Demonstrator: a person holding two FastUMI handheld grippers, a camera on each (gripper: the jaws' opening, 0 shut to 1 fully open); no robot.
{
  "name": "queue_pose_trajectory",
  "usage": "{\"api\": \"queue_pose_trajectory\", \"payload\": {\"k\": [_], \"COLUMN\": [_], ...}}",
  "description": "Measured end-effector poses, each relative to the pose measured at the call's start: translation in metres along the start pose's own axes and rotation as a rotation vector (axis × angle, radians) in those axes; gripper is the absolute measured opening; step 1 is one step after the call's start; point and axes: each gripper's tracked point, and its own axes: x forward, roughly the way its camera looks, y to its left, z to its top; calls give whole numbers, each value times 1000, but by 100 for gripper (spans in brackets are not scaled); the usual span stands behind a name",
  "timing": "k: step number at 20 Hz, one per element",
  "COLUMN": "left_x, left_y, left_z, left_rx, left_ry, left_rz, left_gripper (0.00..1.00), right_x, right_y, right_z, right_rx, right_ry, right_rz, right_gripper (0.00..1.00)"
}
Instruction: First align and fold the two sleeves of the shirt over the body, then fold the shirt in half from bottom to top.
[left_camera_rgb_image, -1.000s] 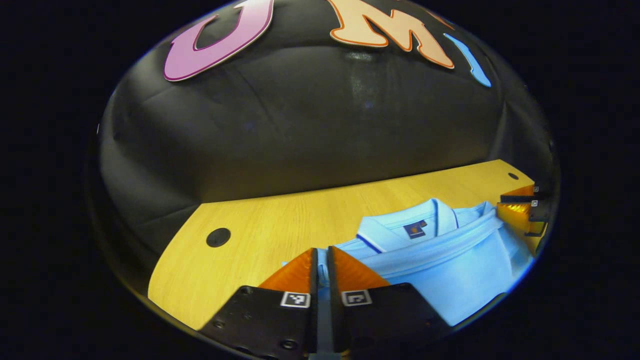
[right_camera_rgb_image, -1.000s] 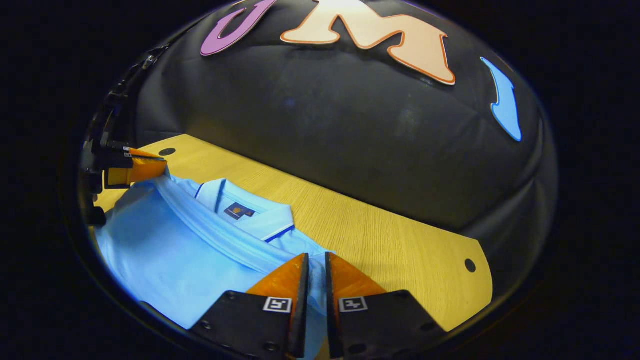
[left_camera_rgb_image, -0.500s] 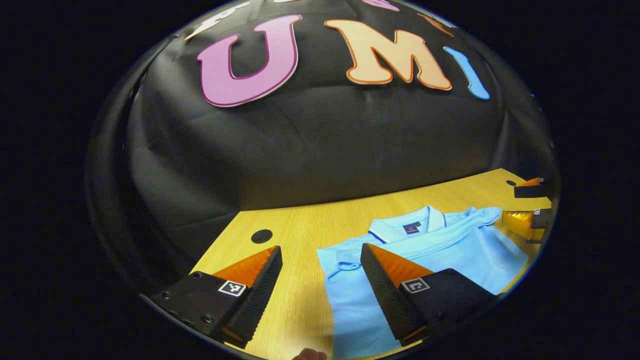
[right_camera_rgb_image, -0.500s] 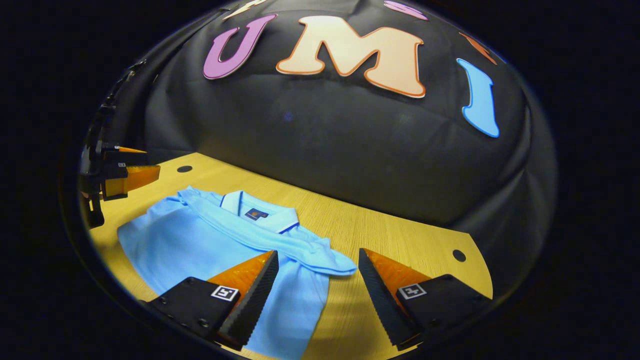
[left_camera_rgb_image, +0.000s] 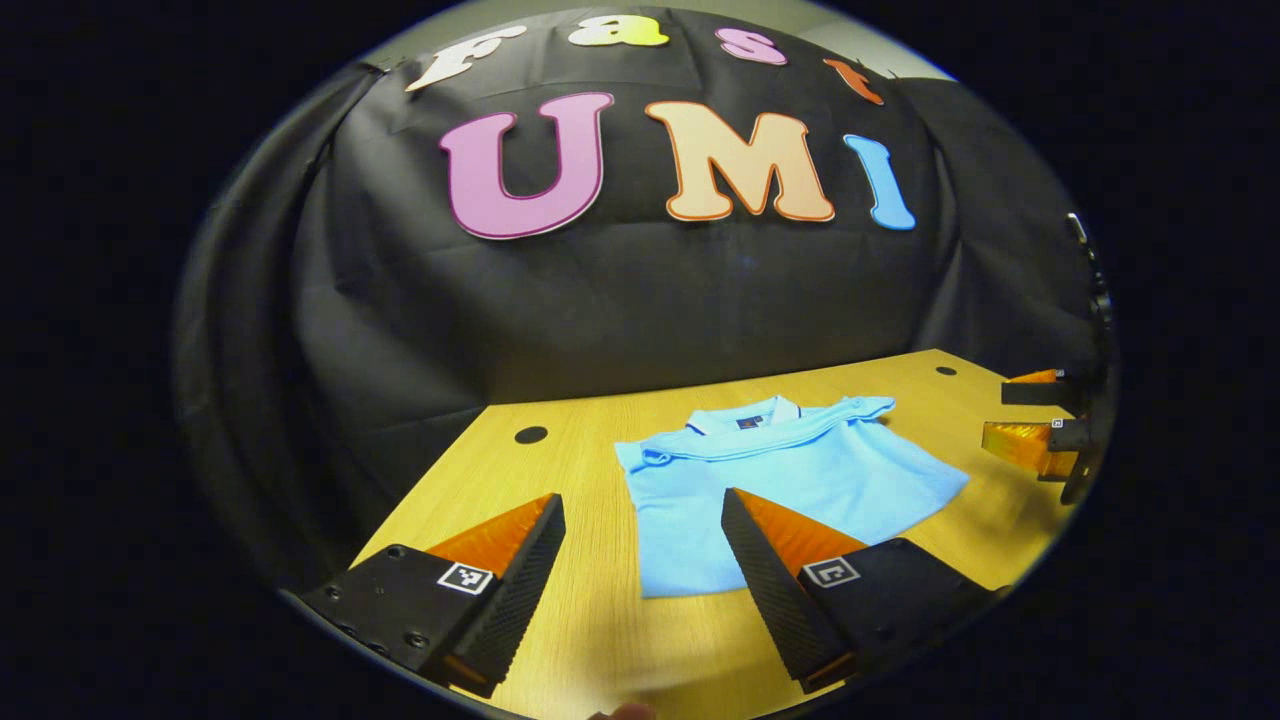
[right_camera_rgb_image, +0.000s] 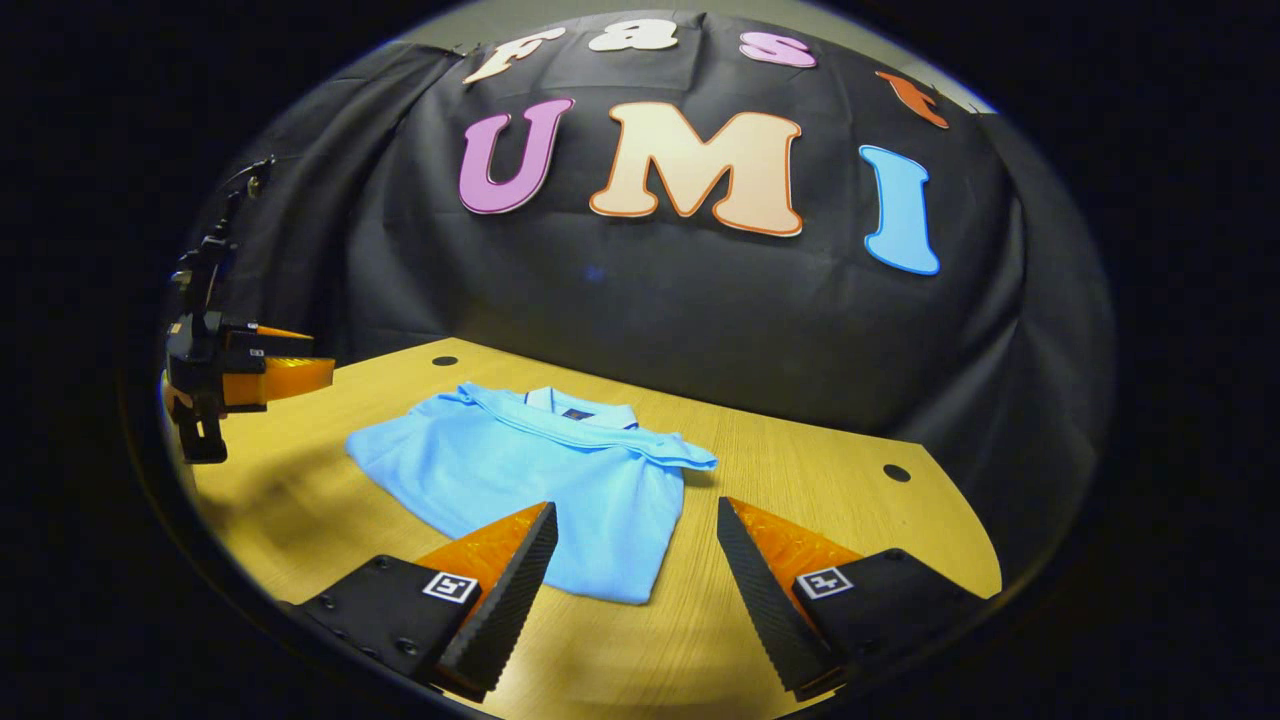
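Both grippers have pulled back and up from the shirt since a second ago, when each was pinched shut on its cloth near the collar; half a second ago they had already let go, and now they sit farther off, with the whole garment in sight. One light blue shirt (left_camera_rgb_image: 790, 480) lies flat on the wooden counter (left_camera_rgb_image: 560, 460), folded into a compact shape, a band of cloth running across it just below the collar, which points toward the black cloth wall (left_camera_rgb_image: 640, 300). In the left gripper view, the left gripper (left_camera_rgb_image: 640, 560) hovers over the near edge of the counter with its jaws spread wide and nothing between them; one fingertip stands over bare wood and the other overlaps the shirt's near edge in the picture, though I cannot tell whether it touches. A small dark label (left_camera_rgb_image: 748, 423) sits inside the collar, too small to read. At the right edge of that view the right gripper (left_camera_rgb_image: 1030, 420) shows, apart from the shirt. In the right gripper view, the left gripper (right_camera_rgb_image: 290, 365) appears at the far left, clear of the shirt (right_camera_rgb_image: 530, 480), and the right gripper (right_camera_rgb_image: 635, 560) holds its jaws wide open and empty above the counter (right_camera_rgb_image: 800, 470). Two dark round holes (right_camera_rgb_image: 897, 472) mark the counter's back corners, one on each side.
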Motion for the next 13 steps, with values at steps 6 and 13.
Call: {"api": "queue_pose_trajectory", "payload": {"k": [6, 13], "left_x": [-61, -92], "left_y": [12, -13], "left_z": [-7, -1], "left_rx": [-43, -35], "left_ry": [-91, -153], "left_rz": [49, -3], "left_gripper": [96, 95], "right_x": [-55, -81], "right_y": [17, 23], "right_z": [-13, -25], "right_rx": [78, 159], "right_ry": [-76, -113], "right_rz": [33, 45], "right_gripper": [99, 99]}}
